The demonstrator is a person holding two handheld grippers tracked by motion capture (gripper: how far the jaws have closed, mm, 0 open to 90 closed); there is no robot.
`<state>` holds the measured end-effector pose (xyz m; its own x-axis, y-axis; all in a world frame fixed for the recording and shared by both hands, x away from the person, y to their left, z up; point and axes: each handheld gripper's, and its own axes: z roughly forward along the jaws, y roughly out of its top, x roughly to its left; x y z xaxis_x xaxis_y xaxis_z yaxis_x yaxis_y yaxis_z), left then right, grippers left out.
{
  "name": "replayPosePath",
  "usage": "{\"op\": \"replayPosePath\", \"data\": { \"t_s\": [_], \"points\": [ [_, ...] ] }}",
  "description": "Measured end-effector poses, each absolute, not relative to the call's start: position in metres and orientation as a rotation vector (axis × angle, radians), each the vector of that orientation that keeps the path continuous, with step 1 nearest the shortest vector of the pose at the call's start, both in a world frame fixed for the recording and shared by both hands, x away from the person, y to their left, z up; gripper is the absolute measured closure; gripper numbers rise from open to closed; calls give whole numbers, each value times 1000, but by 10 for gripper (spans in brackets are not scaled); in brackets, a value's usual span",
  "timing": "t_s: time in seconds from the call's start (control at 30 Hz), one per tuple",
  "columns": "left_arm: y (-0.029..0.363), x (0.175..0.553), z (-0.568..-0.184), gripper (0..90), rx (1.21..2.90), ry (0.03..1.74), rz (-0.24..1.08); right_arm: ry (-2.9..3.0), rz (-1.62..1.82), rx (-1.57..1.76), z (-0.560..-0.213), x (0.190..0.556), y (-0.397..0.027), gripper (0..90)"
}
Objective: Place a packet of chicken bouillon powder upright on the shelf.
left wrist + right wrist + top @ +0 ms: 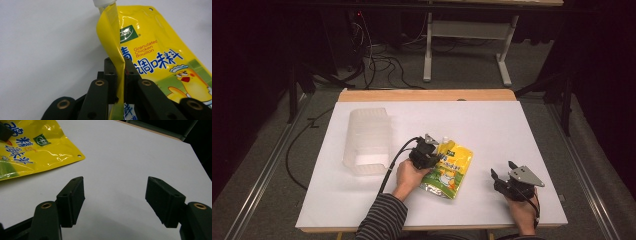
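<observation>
Left gripper (119,72) at lower centre clenched on the folded edge of a yellow chicken bouillon pouch (155,57), right gripper (115,202) released, jaws wide over white table (130,152).

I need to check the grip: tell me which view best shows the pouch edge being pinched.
The left gripper view: the left gripper is shut on the yellow pouch edge. The high view shows the whole pouch, small. The right gripper view shows a corner.
</observation>
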<state>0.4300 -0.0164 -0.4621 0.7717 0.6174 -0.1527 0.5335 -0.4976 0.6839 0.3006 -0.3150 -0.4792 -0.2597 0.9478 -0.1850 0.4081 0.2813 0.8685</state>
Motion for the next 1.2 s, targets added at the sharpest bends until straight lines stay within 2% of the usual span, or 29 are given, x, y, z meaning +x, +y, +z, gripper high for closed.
{"op": "replayPosePath", "data": {
  "t_s": [0.8, 1.2],
  "points": [
    [17, 379, -397, 857, 2059, 631, 227, 1812, 915, 1222, -479, 300, -314, 319],
    [41, 367, -381, 864, 2013, 617, 257, 1814, 913, 1218, -479, 301, -314, 319]
  ]
}}
